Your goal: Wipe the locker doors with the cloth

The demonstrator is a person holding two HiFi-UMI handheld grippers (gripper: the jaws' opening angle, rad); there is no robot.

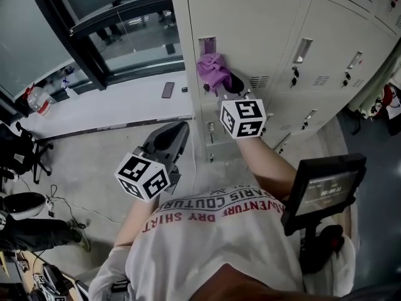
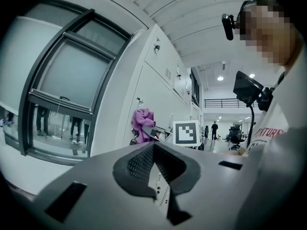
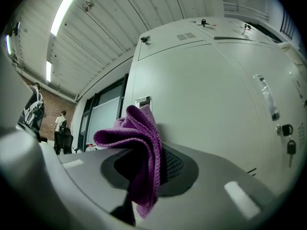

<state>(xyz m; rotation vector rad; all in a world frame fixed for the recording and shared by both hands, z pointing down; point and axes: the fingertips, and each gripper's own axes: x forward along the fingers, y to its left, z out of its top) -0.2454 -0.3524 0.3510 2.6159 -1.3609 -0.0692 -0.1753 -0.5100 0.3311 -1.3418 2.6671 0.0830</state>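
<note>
A purple cloth is bunched against the upper left of a pale locker door, just under its label slot. My right gripper is shut on the cloth and holds it to the door. In the right gripper view the cloth hangs folded between the jaws, with the door right behind it. My left gripper hangs lower left, away from the lockers, shut with nothing in it. The left gripper view shows its jaws closed, and the cloth farther off against the lockers.
More locker doors with handles and keyed locks run to the right. A dark-framed window stands left, above a white sill with a phone and a bottle. A monitor on a stand sits at lower right. An office chair stands far left.
</note>
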